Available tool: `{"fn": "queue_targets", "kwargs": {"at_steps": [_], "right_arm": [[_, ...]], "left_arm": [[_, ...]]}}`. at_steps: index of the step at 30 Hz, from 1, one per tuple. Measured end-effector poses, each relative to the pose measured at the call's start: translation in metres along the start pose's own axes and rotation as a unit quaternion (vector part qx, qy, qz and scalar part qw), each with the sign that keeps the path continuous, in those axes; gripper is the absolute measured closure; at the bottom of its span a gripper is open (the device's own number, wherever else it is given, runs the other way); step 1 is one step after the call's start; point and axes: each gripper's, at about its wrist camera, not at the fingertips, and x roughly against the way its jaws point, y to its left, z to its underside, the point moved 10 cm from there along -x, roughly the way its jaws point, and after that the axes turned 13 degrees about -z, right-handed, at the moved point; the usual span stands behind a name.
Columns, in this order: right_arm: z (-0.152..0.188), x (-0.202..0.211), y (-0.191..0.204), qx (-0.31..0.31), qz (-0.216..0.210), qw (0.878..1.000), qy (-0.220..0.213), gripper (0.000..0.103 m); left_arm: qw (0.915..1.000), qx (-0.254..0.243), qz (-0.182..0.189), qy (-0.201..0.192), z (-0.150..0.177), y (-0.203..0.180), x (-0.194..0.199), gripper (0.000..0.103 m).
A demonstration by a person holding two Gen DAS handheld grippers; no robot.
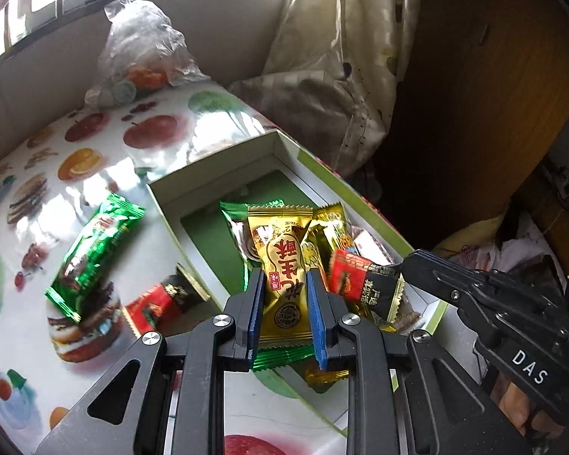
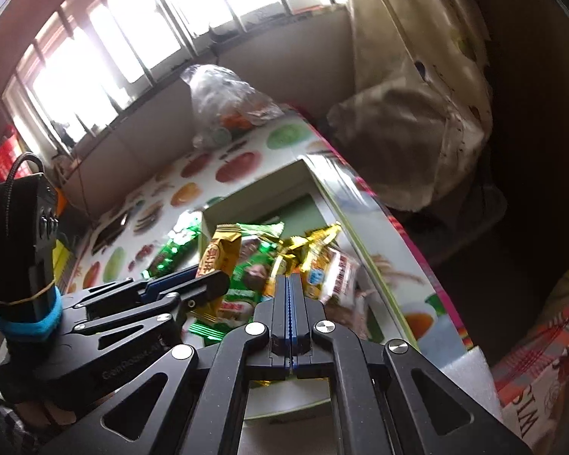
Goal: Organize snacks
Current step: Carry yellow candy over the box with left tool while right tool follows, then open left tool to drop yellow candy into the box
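Note:
An open white box with a green floor (image 1: 223, 242) lies on the fruit-print table and holds several snack packets. My left gripper (image 1: 284, 288) is shut on a gold peanut-candy packet (image 1: 284, 276) and holds it over the box's near end. My right gripper (image 1: 402, 265) is shut on the corner of a red-and-black packet (image 1: 364, 276) just right of it. In the right wrist view the right gripper (image 2: 290, 280) has its pads pressed together over the box (image 2: 322, 189), and the left gripper (image 2: 193, 280) holds the gold packet (image 2: 218, 254).
A green packet (image 1: 95, 254) and a red-and-black packet (image 1: 159, 299) lie on the table left of the box. A clear plastic bag (image 1: 140, 45) stands at the table's far edge by the window wall. A curtain (image 1: 341, 57) hangs at the right.

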Motion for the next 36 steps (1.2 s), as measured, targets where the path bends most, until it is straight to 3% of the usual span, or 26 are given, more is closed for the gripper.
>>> {"fn": "queue_targets", "kwargs": {"at_steps": [20,36], "right_arm": [[0.015,0.003,-0.017,-0.007,0.016,1.000,0.010,0.101],[0.013,0.008,-0.013,0.012,0.038,0.999,0.003,0.080]], "left_arm": [[0.9998,-0.013,0.012,0.009,0.006,-0.023,-0.009,0.080],[0.9998,-0.010,0.010,-0.011,0.001,-0.021,0.005,0.079]]}}
